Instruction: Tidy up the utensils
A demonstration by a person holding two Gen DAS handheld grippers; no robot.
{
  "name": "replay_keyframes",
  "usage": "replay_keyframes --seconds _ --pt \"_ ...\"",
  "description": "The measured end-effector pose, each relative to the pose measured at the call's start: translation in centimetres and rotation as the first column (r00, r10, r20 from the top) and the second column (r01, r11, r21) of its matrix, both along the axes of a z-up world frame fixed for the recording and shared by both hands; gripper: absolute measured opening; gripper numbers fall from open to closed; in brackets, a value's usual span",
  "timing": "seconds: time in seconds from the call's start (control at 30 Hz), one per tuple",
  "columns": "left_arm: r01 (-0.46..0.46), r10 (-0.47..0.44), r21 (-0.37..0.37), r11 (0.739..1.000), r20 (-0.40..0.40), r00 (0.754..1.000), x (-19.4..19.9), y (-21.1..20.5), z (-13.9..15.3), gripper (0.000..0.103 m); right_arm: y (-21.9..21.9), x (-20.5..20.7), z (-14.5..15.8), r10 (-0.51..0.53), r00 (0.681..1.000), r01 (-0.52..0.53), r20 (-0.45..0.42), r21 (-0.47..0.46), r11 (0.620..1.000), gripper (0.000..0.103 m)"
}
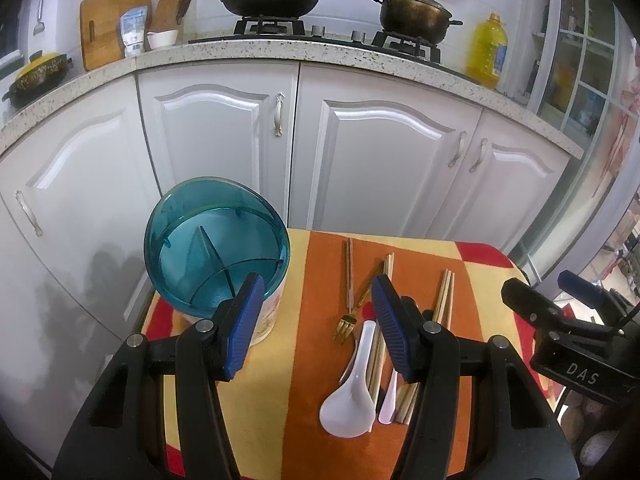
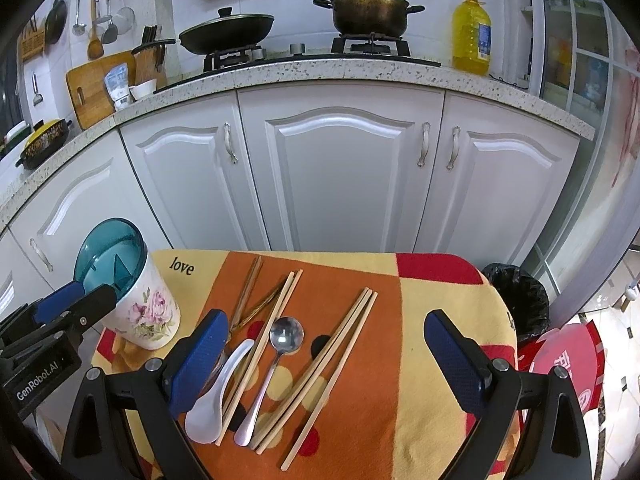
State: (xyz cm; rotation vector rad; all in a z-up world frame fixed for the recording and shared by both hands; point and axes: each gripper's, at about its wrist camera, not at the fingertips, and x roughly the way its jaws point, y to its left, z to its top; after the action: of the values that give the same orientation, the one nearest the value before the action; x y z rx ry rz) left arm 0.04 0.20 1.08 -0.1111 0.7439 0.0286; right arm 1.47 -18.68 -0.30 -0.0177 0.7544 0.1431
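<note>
A floral utensil holder with a blue divided insert (image 1: 218, 248) (image 2: 132, 292) stands at the table's left. On the cloth lie a gold fork (image 1: 347, 320), a white ceramic spoon (image 1: 352, 392) (image 2: 216, 396), a steel spoon (image 2: 276, 360) and several wooden chopsticks (image 2: 332, 360) (image 1: 444, 296). My left gripper (image 1: 316, 328) is open and empty above the cloth, between the holder and the utensils. My right gripper (image 2: 324, 364) is open and empty, hovering over the steel spoon and chopsticks.
The small table has a patterned orange, yellow and red cloth (image 2: 420, 340). White cabinets (image 2: 340, 168) stand right behind it. A black-lined bin (image 2: 516, 304) sits at the table's right. The counter holds a wok, pot and oil bottle (image 2: 472, 36).
</note>
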Motion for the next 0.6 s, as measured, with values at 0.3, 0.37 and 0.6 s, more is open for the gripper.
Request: replay_keyframes --seconds 0.3,0.37,0.6 --pt "-0.007 0.007 -0.002 1.000 -0.019 1.000 0.18 0.35 -0.71 0.056 -0.34 0.02 -0.22 -0.008 1.000 0.008 -0.003 -0.001 1.000 0.098" --pt "-0.012 0.012 -0.002 1.000 -0.023 1.000 0.14 0.57 -0.83 0.056 -0.41 0.11 -0.33 -0.008 1.000 0.008 -0.008 -0.001 1.000 0.098" --pt "0.005 -0.005 0.004 1.000 -0.040 0.999 0.23 0.42 -1.01 0.056 -0.40 0.38 -0.57 -0.006 1.000 0.006 -0.021 -0.001 1.000 0.098"
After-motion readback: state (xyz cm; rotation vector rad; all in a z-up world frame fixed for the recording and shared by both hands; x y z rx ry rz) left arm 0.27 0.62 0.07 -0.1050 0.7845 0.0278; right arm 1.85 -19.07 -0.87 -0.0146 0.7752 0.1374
